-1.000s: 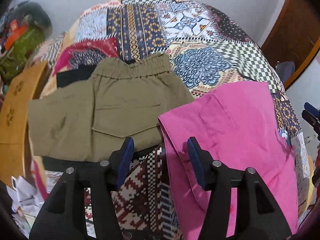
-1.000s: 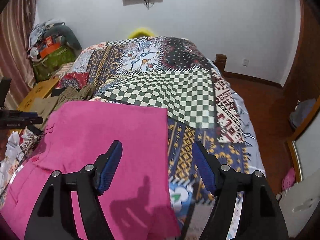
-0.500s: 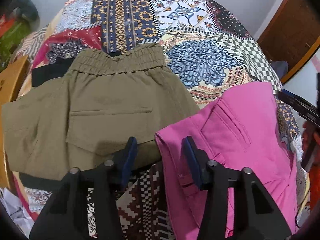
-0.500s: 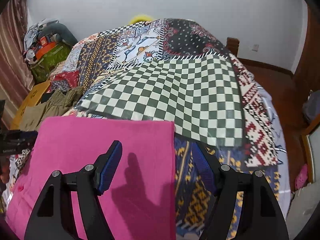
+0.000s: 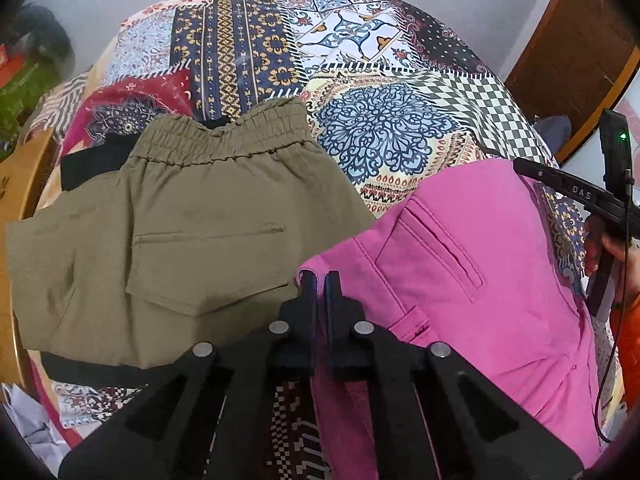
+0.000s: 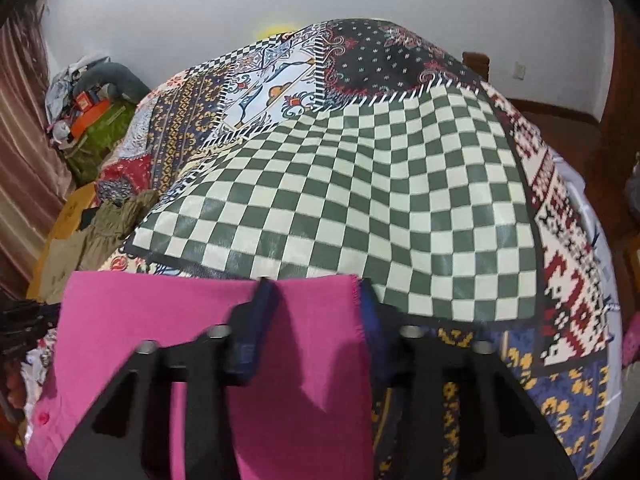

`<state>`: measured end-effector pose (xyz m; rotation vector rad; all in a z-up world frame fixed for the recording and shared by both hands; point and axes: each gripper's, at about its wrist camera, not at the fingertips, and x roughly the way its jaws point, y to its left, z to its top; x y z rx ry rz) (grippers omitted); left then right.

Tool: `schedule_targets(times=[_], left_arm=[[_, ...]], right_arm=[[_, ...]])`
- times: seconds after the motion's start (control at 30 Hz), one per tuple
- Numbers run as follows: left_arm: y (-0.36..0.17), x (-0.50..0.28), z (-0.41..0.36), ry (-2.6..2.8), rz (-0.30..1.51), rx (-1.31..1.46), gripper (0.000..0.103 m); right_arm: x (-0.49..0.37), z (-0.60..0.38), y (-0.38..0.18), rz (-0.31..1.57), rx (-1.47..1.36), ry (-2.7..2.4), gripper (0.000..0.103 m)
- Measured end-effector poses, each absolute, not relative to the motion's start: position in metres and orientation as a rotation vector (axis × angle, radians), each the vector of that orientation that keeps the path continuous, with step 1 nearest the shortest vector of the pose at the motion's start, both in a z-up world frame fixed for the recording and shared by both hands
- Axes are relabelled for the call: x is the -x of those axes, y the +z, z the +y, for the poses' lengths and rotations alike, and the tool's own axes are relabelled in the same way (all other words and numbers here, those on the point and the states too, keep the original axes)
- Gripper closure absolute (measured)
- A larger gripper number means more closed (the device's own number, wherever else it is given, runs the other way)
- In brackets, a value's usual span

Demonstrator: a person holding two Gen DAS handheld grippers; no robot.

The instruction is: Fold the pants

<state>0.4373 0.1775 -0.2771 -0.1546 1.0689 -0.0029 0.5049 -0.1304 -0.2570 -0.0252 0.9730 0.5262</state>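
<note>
Pink pants [image 5: 480, 280] lie flat on the patchwork bedspread [image 5: 380, 132], back pocket up. My left gripper [image 5: 320, 278] is shut, its fingertips pinched on the near left corner of the waistband. In the right wrist view the pink pants [image 6: 180, 320] show their far edge and right corner. My right gripper [image 6: 314, 296] straddles that corner with its jaws closing. One finger rests on the cloth and the other stands at its edge. The fabric between them still lies flat and unpinched.
Folded olive shorts [image 5: 180, 240] lie left of the pink pants, on top of a black garment [image 5: 88, 164]. A hand [image 5: 600, 252] holds the black tool at the right edge. A wooden board [image 5: 16, 184] and piled clutter [image 6: 88, 100] stand left of the bed.
My left jaws have closed on the pink waistband corner. My right gripper has sunk toward the pants' far right corner, and its jaws have narrowed around it.
</note>
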Motion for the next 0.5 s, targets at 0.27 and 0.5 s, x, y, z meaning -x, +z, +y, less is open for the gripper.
schedule_targets(times=[0.27,0.5], left_arm=[[-0.236,-0.429,0.179,0.029,0.999,0.121,0.100],[-0.173,-0.411,0.174,0.047,0.899,0.082,0.100]], right_arm=[[-0.503,-0.119,-0.237,0.956,0.090,0.523,0.099],[-0.485,-0.136,-0.157,0.809,0.054,0.522,0.099]])
